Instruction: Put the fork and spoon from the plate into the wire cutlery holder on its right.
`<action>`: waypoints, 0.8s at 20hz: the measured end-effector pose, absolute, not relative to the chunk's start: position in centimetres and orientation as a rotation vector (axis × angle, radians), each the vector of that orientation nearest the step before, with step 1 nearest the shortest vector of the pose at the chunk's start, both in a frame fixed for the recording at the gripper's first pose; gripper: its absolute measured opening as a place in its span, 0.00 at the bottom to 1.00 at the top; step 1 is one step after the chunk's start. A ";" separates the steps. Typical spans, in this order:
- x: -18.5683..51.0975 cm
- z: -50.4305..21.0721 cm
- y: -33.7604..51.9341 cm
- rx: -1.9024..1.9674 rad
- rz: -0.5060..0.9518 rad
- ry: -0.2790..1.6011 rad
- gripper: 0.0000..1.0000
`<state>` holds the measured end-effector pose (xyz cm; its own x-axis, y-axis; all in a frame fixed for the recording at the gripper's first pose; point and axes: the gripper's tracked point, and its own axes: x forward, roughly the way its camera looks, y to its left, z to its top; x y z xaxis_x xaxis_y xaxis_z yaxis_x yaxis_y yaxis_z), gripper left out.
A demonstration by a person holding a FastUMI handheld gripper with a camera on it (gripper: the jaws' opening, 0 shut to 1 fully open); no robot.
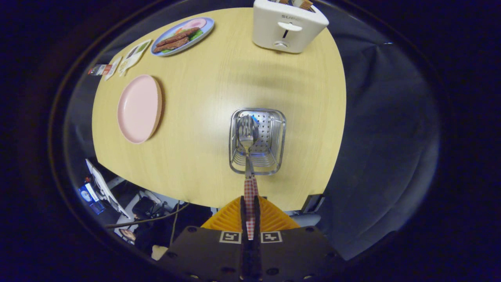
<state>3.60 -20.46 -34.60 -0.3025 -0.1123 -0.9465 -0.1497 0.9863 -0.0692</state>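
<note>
claw [250, 213] clamps fork [246, 137] handle over holder [257, 141].

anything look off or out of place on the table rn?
Nothing stands out. The gripper is shut on the fork, tines hanging over the wire cutlery holder. The pink plate sits flat and bare; the toaster stands upright.

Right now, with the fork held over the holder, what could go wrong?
1. The tool pinches only the thin checked handle of the fork, so the fork could pivot or slip before release.
2. The fork's head hangs over the left part of the wire cutlery holder, near its rim; lowered off line, the tines may catch the wire or land on the table.
3. The holder looks light and stands near the table edge; a nudge could shift it.
</note>
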 end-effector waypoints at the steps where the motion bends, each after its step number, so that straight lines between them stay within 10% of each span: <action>1: 3.9 -34.8 -20.3 -0.187 0.039 1.893 0.03; 16: 5.1 -36.8 -20.2 -0.225 0.054 1.890 0.08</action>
